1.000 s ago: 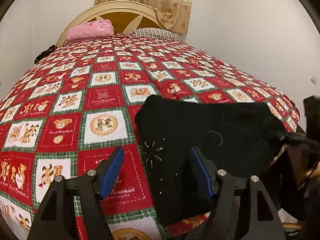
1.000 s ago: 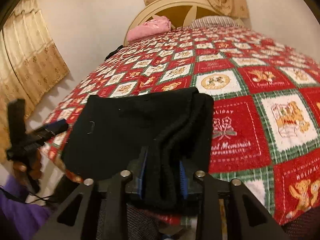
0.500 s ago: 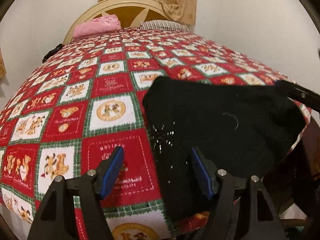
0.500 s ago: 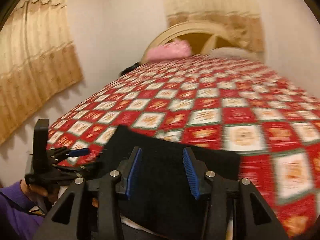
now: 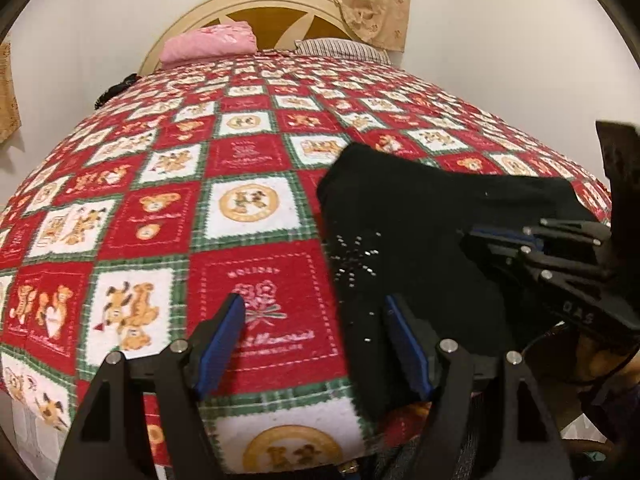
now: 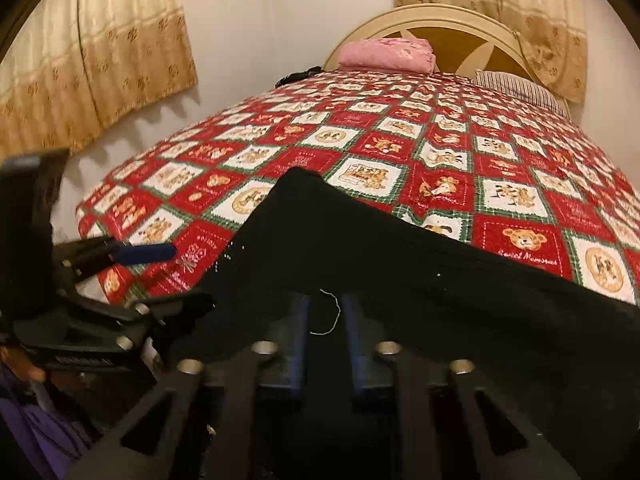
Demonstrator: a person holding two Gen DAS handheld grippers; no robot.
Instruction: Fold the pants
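Black pants [image 5: 420, 220] lie folded on the near right part of the bed, with small pale specks near their left edge. My left gripper [image 5: 316, 340] hovers low over the bedspread. Its jaws are opening, and the pants' left edge shows between the blue pads [image 5: 224, 336]. In the right wrist view, my right gripper [image 6: 326, 320] is shut on the near edge of the pants [image 6: 360, 248], beside a loose white thread [image 6: 330, 316]. The right gripper [image 5: 500, 240] also shows at the right of the left wrist view, and the left gripper [image 6: 160, 280] at the left of the right wrist view.
A red, white and green teddy-bear bedspread [image 5: 248, 208] covers the bed. A pink folded cloth [image 5: 208, 42] and a striped pillow [image 5: 340, 48] lie by the cream headboard [image 6: 440, 20]. Beige curtains [image 6: 100, 60] hang on the wall. A purple sleeve [image 6: 24, 420] is at lower left.
My right gripper let go of the thick fold, swung left along the pants' near edge and shut on the cloth there. The left gripper stayed nearly in place.
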